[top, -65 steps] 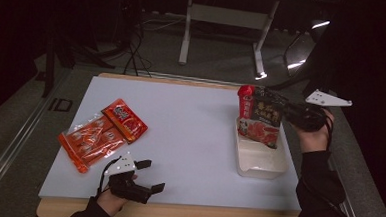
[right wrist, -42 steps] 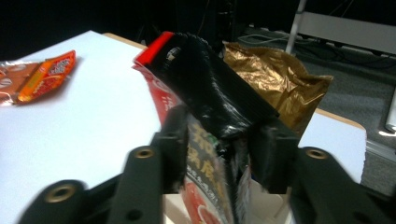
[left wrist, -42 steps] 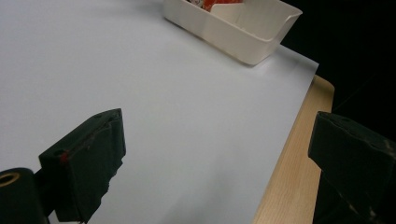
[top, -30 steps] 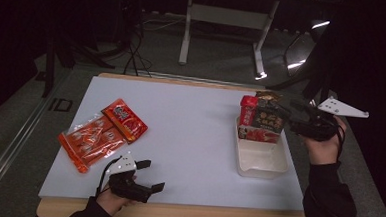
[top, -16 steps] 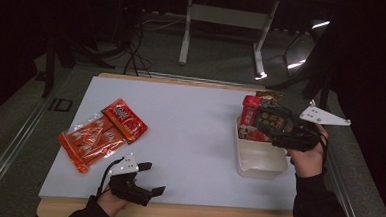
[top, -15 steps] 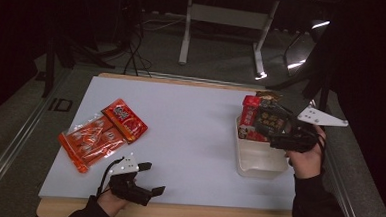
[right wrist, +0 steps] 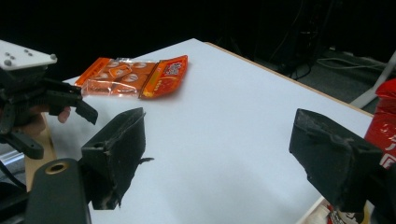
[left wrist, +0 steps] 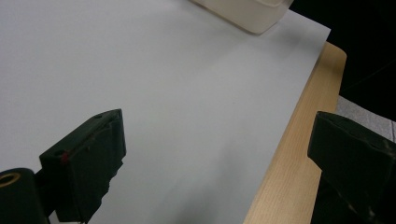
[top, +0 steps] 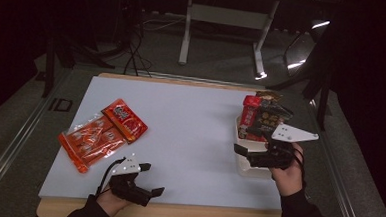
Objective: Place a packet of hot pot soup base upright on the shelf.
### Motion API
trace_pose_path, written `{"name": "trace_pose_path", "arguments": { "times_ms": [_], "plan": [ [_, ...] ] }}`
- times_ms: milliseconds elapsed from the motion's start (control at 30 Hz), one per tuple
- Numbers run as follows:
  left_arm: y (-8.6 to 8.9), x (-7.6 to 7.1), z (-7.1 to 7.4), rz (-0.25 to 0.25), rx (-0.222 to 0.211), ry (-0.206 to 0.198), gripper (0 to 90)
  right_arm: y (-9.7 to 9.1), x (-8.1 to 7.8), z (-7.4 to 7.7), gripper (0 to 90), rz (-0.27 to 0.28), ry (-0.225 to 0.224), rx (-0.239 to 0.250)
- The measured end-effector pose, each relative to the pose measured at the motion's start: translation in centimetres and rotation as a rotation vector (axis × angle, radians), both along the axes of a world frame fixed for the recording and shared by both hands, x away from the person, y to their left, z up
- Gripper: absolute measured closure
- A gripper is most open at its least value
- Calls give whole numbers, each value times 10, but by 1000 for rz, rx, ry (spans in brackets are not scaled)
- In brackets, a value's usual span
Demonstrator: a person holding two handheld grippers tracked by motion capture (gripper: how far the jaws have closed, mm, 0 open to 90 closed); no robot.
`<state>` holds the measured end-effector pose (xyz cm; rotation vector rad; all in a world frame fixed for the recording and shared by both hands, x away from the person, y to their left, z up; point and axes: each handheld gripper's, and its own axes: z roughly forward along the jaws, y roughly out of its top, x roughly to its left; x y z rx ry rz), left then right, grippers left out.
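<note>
- The work in hand looks like packing snack packets into the white tub (top: 252, 167) at the right side of the counter (top: 189, 133). A cluster of red and dark packets (top: 260, 119) already stands at the tub's far end, upright and leaning a little.
- The right tool (top: 251, 154) sits over the tub's near half with its jaws wide apart and nothing between them; those jaws have just been opening, so a drop-off seems just finished.
- The left tool (top: 149, 179) rests low at the counter's near edge, jaws spread and empty.
- Left to pack are the orange packets (top: 102, 134), lying flat on the left part of the counter, well apart from the tub. There seem to be two, overlapping: a clear-fronted one nearer the left edge and a smaller red-orange one on top toward the middle.
- Their long axis runs diagonally, from the near-left toward the far-right; the printed end points toward the counter's centre.
- The next move probably calls for a tool to travel to that pile and pinch one thin edge without dragging the other.
</note>
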<state>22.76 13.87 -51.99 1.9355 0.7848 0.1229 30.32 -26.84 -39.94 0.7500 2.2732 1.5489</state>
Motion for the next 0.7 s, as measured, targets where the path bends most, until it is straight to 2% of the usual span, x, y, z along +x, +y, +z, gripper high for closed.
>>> {"name": "trace_pose_path", "arguments": {
  "times_ms": [100, 233, 300, 433, 467, 533, 600, 700],
  "plan": [
    [1, 0, 1, -11, -1, 2, 48, 0, -7, -1, 169, 11, 5, 28],
    [3, -1, 4, -16, 0, -5, 62, 1, -17, -2, 143, 18, -15, 21],
    [4, -1, 5, -24, 4, -3, 65, 3, -22, -3, 136, 24, 11, 13],
    [6, 0, 8, -31, 18, -1, 70, 8, -31, -5, 131, 8, 30, -10],
    [6, 0, 9, -33, 22, 1, 70, 9, -33, -6, 131, 21, 44, -16],
    [8, 1, 12, -37, 30, 0, 70, 12, -37, -8, 133, 28, 21, -26],
    [10, 1, 14, -33, 34, -5, 70, 15, -40, -8, 134, 43, 16, -39],
    [16, 2, 18, -24, 40, -8, 71, 17, -44, -9, 134, 48, 4, -30]
  ]
}}
